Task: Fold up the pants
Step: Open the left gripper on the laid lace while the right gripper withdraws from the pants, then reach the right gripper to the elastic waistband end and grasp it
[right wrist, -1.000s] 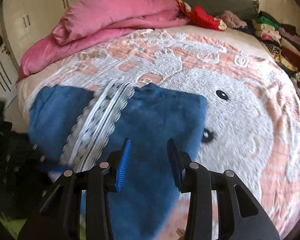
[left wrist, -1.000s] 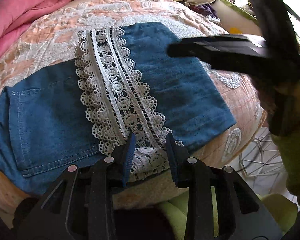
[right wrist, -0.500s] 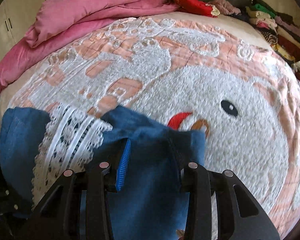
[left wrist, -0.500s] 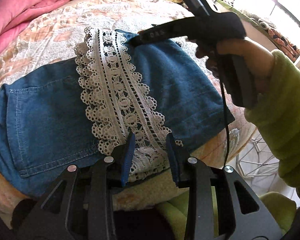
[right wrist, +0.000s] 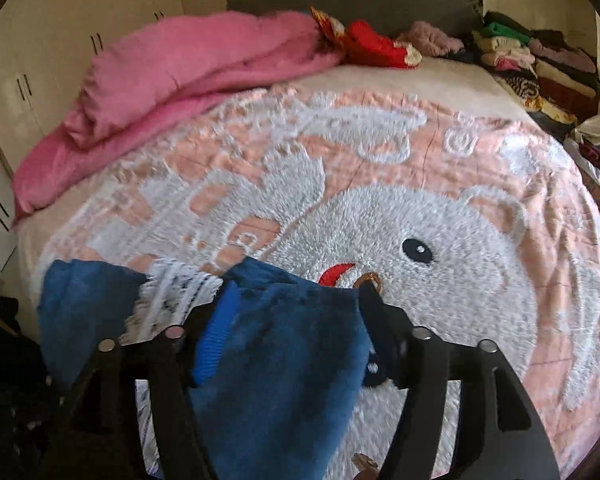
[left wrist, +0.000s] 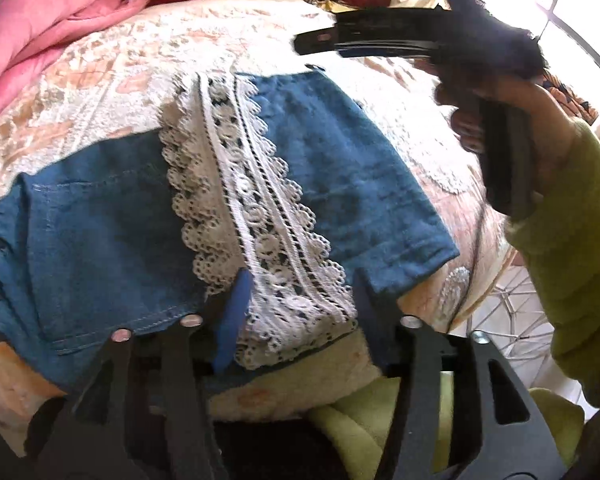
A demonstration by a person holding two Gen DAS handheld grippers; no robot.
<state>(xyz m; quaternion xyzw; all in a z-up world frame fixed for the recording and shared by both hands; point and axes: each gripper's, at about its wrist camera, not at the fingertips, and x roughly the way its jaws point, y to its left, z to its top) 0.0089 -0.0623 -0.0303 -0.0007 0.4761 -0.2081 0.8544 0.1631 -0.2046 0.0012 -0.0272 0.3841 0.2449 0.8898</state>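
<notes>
The pants (left wrist: 340, 168) lie folded on the near edge of the bed (right wrist: 440, 240), the blue denim in layers with a white lace band (left wrist: 252, 216) running across the middle. The left tongs (left wrist: 296, 304) are open, one finger on each side of the lace end at the bed edge, not pressing it. The right tongs (right wrist: 296, 332) are open too, and the far corner of the denim sits between the fingers. In the left view the right tongs (left wrist: 320, 40) are above the far corner. Beyond the pants the blanket (right wrist: 480, 280) with a bear picture is free. A pink quilt (right wrist: 188, 68) lies far left, and piles of clothes (right wrist: 540, 64) are far right.
</notes>
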